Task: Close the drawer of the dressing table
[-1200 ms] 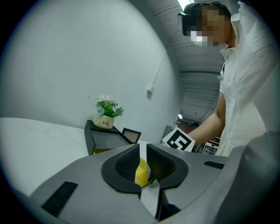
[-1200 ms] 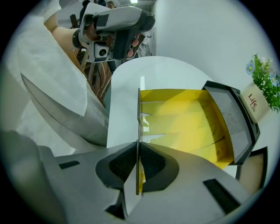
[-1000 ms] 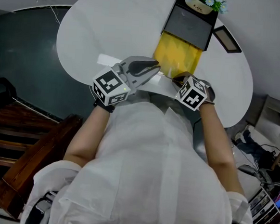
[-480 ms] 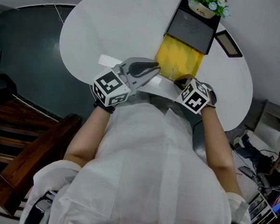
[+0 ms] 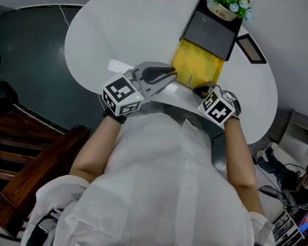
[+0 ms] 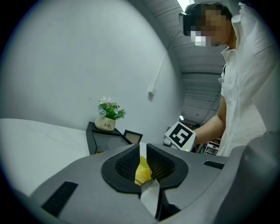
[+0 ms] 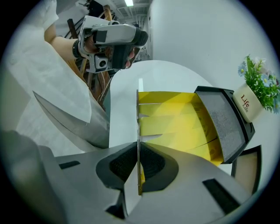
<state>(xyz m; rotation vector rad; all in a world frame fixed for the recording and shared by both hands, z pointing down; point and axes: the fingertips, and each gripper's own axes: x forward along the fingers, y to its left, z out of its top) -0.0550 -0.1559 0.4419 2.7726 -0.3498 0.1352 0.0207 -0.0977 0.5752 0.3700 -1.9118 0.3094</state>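
The drawer (image 5: 195, 65), bright yellow inside, stood pulled out of the small dark cabinet (image 5: 209, 28) at the far side of the white dressing table (image 5: 124, 32), its open length reaching toward the person. In the right gripper view its thin front panel (image 7: 138, 127) ran edge-on, with dividers showing in the yellow interior behind it. The right gripper (image 5: 201, 88) pointed steeply down at that near end, and its jaws were clamped on the front panel, the dark pads pressing it from both sides (image 7: 138, 164). The left gripper (image 5: 170, 74) hung roughly level just left of the drawer's near end, above the tabletop; its jaws stood a narrow slit apart with nothing between them (image 6: 143, 153), the yellow of the drawer showing through the gap. On top of the cabinet sat a small flower pot (image 5: 224, 8), and a dark picture frame (image 5: 250, 42) lay just beside the cabinet on the table.
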